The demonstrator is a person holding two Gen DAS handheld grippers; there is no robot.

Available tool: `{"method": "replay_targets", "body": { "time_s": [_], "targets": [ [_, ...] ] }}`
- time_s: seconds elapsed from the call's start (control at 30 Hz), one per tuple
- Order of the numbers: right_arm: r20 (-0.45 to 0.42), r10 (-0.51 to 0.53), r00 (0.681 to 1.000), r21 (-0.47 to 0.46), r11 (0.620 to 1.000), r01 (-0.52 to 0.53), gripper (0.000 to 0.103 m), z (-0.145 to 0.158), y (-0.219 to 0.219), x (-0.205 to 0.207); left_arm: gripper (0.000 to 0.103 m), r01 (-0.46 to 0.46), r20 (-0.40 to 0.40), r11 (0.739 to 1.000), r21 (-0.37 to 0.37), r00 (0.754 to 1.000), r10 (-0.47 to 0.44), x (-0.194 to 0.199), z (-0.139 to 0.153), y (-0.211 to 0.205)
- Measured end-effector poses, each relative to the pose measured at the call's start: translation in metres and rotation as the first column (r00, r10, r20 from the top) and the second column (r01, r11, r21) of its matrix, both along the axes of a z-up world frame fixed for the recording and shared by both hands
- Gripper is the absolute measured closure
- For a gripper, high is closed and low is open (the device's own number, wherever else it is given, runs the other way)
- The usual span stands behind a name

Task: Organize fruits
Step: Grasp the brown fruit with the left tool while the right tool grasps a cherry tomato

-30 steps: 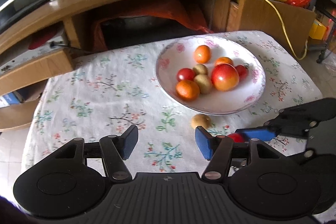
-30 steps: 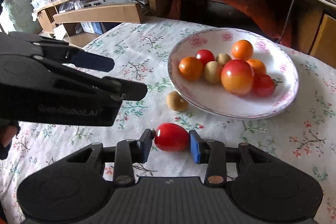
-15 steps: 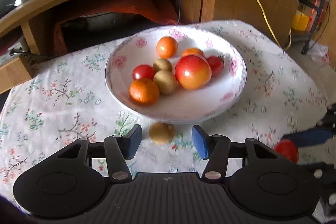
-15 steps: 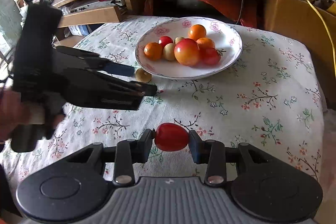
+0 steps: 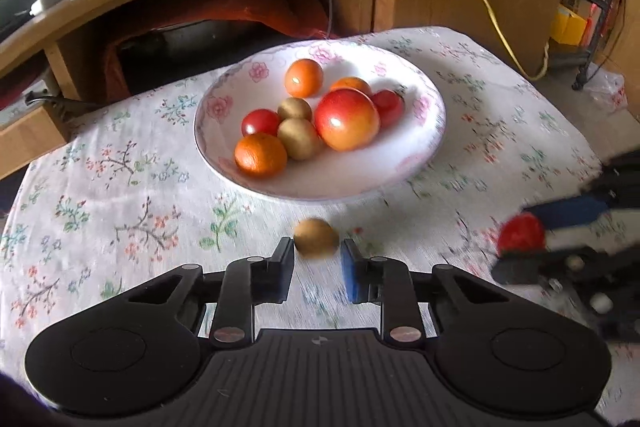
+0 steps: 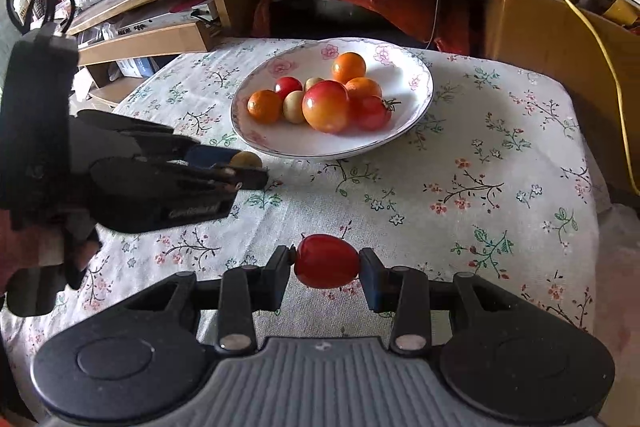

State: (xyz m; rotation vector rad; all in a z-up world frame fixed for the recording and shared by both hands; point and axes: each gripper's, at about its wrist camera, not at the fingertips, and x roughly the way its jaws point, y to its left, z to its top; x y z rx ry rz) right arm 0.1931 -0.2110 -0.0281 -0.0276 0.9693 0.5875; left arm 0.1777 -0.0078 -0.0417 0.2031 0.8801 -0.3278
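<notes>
Right gripper (image 6: 327, 262) fingers clamp a red tomato (image 6: 326, 261), held above worktop (image 6: 480, 167), near of bowl (image 6: 416, 107). Left gripper (image 5: 316, 263) fingers spread w/ small brown fruit (image 5: 316, 238) between, not gripped. Both likely light, soft; squeeze gently across middle.

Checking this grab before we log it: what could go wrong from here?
1. The left gripper brackets the small brown fruit only at its fingertips, and the frame is blurred; closing now could squirt it away across the cloth.
2. That fruit lies close to the plate rim; a push forward could knock the plate.
3. The right gripper pinches the red tomato end to end; it could slip or bruise.
</notes>
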Motion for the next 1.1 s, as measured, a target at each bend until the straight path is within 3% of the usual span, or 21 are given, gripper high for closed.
{"method": "replay_targets", "body": {
  "time_s": [0.23,0.57,0.73,0.8,0.87,1.1],
  "targets": [
    [0.015,0.018,1.000,-0.031,0.999,-0.017,0.066,0.002,0.003,-0.011,0.070,-0.026,-0.004,0.999,-0.036,1.000,0.026,-0.023,0.011,0.010],
    [0.011,-0.015,1.000,-0.013,1.000,0.015,0.066,0.007,-0.006,-0.022,0.052,-0.089,0.015,0.994,-0.067,0.996,0.091,0.004,0.001,0.000],
    [-0.002,-0.008,1.000,-0.003,1.000,0.008,0.066,0.003,-0.006,-0.018,0.054,-0.103,0.025,0.992,-0.068,0.994,0.105,0.008,-0.008,-0.001],
    [-0.005,-0.010,1.000,-0.005,1.000,0.010,0.066,0.003,-0.006,-0.016,0.066,-0.100,0.021,0.993,-0.069,0.995,0.102,0.008,-0.006,-0.001],
    [-0.008,-0.016,1.000,-0.008,1.000,0.016,0.066,0.002,-0.007,-0.013,0.069,-0.102,0.017,0.993,-0.067,0.995,0.103,0.008,-0.006,-0.002],
    [-0.016,-0.025,1.000,-0.027,0.999,0.024,0.066,-0.002,-0.008,-0.012,0.069,-0.070,-0.002,0.997,-0.041,0.998,0.069,-0.009,-0.002,-0.001]
  ]
}}
